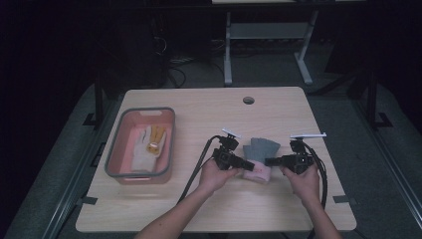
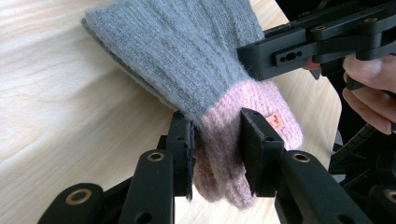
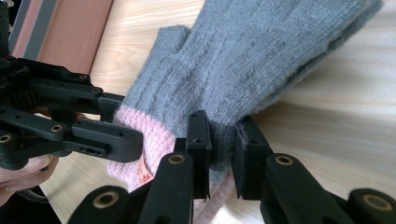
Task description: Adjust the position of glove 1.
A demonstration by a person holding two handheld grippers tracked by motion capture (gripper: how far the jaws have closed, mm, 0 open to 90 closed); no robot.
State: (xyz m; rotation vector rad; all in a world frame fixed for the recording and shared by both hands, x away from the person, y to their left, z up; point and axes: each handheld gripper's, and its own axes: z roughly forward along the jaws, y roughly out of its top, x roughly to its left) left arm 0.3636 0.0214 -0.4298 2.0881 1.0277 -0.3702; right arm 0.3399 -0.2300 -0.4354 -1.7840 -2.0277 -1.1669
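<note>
At the left of the table (image 1: 149, 209) stood a pink bin (image 1: 115, 149) with a grey rim, set just inside the table's left edge. A white and tan glove (image 1: 147, 148) lay flat on its floor. A band of bare tabletop separated the bin's right wall from the hands.

The left gripper (image 1: 247, 164) was held in the person's left hand (image 1: 215, 175), its jaws pointing right. In the left gripper view the left gripper (image 2: 215, 140) was clamped on the pink cuff of a grey and pink knit glove (image 2: 196, 60), with fabric bunched between the narrow jaws and an orange tag (image 2: 276, 122) just beside the right jaw.

The knit glove (image 1: 263, 149) sat right of the table's centre, between the two grippers, its grey fingers pointing toward the far edge. Whether it rested on the wood could not be told.

The right gripper (image 1: 271, 161), in the right hand (image 1: 303, 180), pointed left and met the glove from the opposite side. In the right gripper view the right gripper (image 3: 222, 140) was closed narrowly on the glove's grey edge just above the cuff.

Open tabletop remained beyond the glove up to a round cable hole (image 1: 248, 100), and along the near edge. The right edge lay near the right hand.
</note>
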